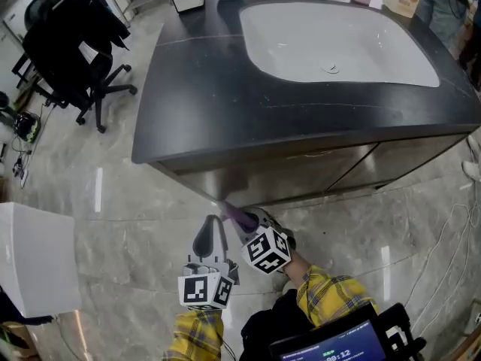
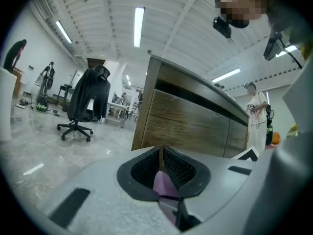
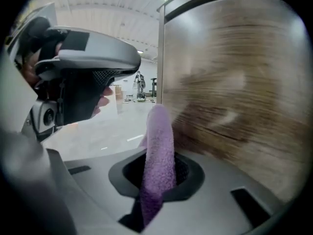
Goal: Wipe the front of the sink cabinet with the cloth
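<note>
The sink cabinet's wood-grain front (image 1: pixel 301 168) stands under a dark countertop with a white basin (image 1: pixel 338 43). My right gripper (image 1: pixel 248 220) is shut on a purple cloth (image 1: pixel 237 215) whose free end reaches the cabinet's lower left corner. In the right gripper view the cloth (image 3: pixel 159 141) rises from the jaws of that gripper (image 3: pixel 159 173) right beside the blurred cabinet front (image 3: pixel 234 92). My left gripper (image 1: pixel 209 235) sits just left of it, off the cabinet. Its jaws (image 2: pixel 162 168) are shut, with a purple scrap (image 2: pixel 164 185) pinched low between them.
A black office chair (image 1: pixel 75 43) stands on the marble floor at the far left. A white box (image 1: pixel 34 258) sits at the near left. Cables (image 1: pixel 451 224) trail on the floor at the right. A person (image 2: pixel 257 106) stands beyond the cabinet's far end.
</note>
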